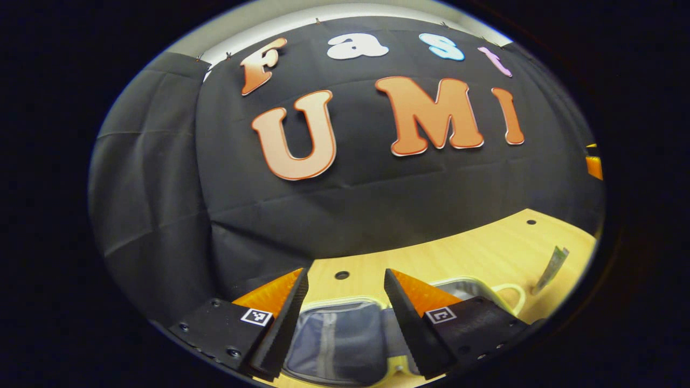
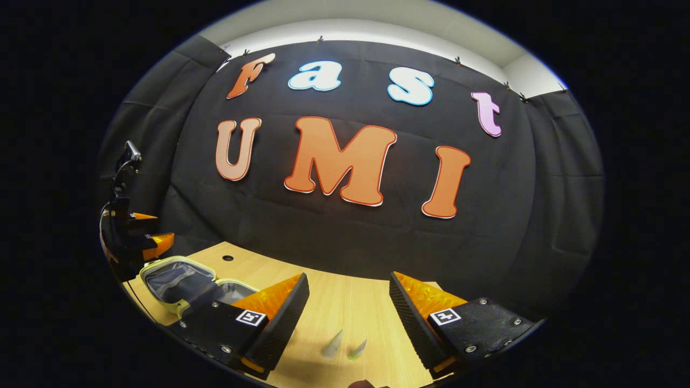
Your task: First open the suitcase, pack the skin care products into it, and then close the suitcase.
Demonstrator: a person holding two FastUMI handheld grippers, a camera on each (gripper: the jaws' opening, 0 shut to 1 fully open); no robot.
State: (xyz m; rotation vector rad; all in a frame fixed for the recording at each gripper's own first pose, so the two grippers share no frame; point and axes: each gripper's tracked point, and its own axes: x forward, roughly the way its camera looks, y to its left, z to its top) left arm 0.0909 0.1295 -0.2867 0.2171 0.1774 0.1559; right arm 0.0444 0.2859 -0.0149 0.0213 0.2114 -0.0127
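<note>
Left claw (image 1: 345,318) of yours is spread wide with nothing in it, right over the open suitcase (image 1: 337,339) on the surface (image 1: 485,253). Right claw (image 2: 347,320) gapes empty too, two small skin care tubes (image 2: 343,345) lying just ahead.

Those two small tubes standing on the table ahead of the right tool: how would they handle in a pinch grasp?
The tubes look slim and taper to thin tops, so they probably tip at a light nudge. They seem small, likely light. Their blur hides the surface, so slipperiness is unclear. The right tool stands open above them.
</note>
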